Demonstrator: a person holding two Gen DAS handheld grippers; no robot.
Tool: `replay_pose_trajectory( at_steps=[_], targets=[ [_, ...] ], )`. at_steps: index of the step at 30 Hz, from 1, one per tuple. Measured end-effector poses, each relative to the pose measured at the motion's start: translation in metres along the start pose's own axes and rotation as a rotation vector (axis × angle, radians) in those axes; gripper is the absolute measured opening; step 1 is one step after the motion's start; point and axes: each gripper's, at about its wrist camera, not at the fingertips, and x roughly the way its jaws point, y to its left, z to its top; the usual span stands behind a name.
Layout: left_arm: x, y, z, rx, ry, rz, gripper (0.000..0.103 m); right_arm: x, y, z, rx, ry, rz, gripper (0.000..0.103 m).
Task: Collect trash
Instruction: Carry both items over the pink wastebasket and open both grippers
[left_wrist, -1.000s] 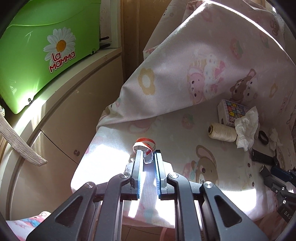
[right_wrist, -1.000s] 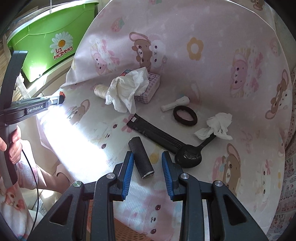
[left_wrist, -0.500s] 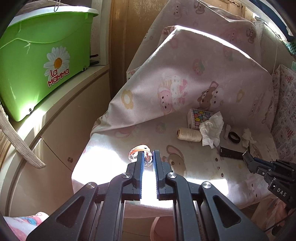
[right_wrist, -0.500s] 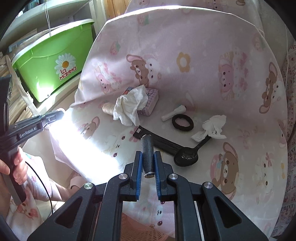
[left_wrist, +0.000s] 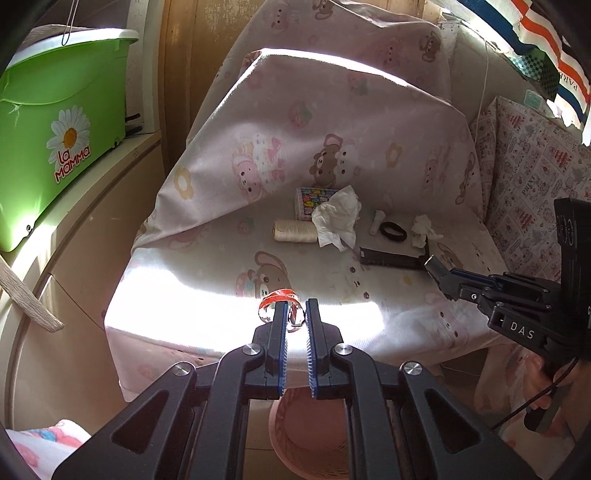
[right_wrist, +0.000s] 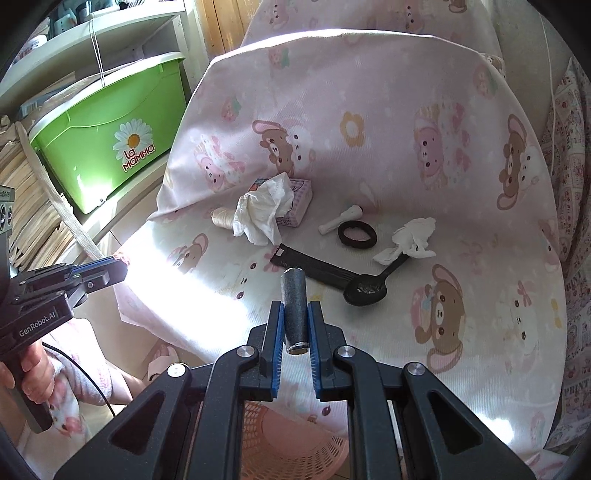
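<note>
Dark tube lifted; right claw just closed.

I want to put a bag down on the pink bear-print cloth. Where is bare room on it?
Free: the sunlit front strip of the pink bear-print cloth, and the front right beyond the black plastic spoon. Crowded: the middle, from the cream thread spool to the small crumpled white tissue.

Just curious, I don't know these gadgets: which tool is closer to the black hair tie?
Right. The right tool, gripping a dark tube, sits just before the hair tie; the left tool is off beyond the cushion's far edge.
</note>
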Motion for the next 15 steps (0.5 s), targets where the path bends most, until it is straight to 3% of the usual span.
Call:
replay_pose_trajectory(
  at_steps=[6,9,15],
  targets=[
    [-0.002,0.004,-0.004,-0.058,0.046,-0.058,0.008,-0.024,0.014,-0.006,0.001,-0.041,0.001,0.014],
    [0.001,-0.001,-0.01,-0.032,0.102,-0.029,0.008,-0.03,0.021,-0.011,-0.001,-0.042,0.012,0.014],
    [0.012,-0.007,-0.026,-0.035,0.2,-0.076,0.008,-0.035,0.036,-0.023,-0.01,-0.012,0.067,0.014]
  ],
)
